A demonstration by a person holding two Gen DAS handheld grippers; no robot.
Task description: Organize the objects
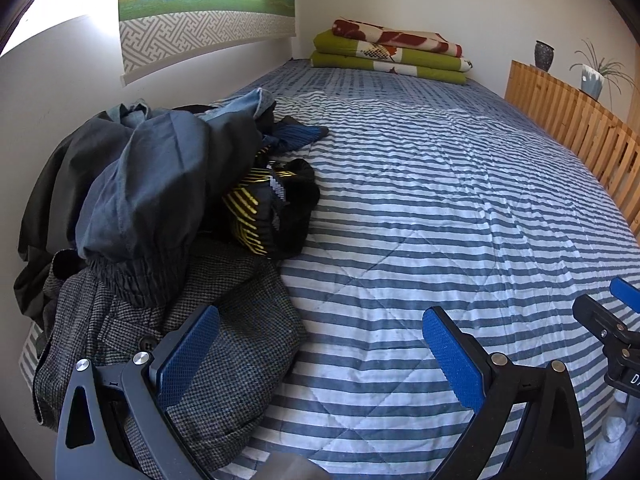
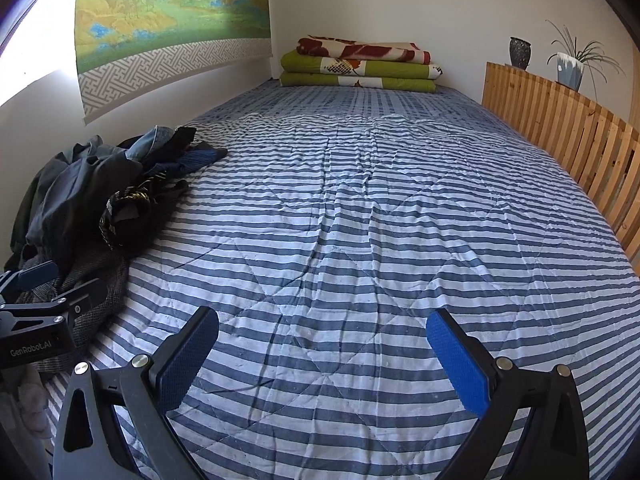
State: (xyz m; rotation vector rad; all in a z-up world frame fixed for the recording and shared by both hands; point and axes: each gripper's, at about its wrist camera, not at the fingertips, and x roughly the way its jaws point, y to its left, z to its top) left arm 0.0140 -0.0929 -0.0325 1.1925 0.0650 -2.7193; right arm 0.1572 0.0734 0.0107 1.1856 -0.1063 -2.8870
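hovering low over the striped quilt (image 1: 420, 208), the left gripper (image 1: 320, 356) has its jaws spread wide with nothing between them, its left pad just over the tweed garment (image 1: 224, 364) at the near edge of the clothes pile (image 1: 152, 200). the right gripper (image 2: 324, 356) is likewise wide and empty, over bare quilt, well apart from the pile, which lies against the wall on the left side of the bed.

the likely trouble starts with that pile being a tangle: a grey-blue garment (image 1: 160, 184) slumps on top of the tweed, and a black and yellow striped piece (image 1: 264, 208) is wedged beside it. pinching the tweed from below could drag the upper layers along and spill them over the bed's near edge. a shallow bite may also catch the quilt and ruck it up.

farther off, dark blue ribbed fabric (image 1: 300, 136) trails from the heap and could snag. the folded blankets (image 1: 388, 52) at the head look safely out of reach.
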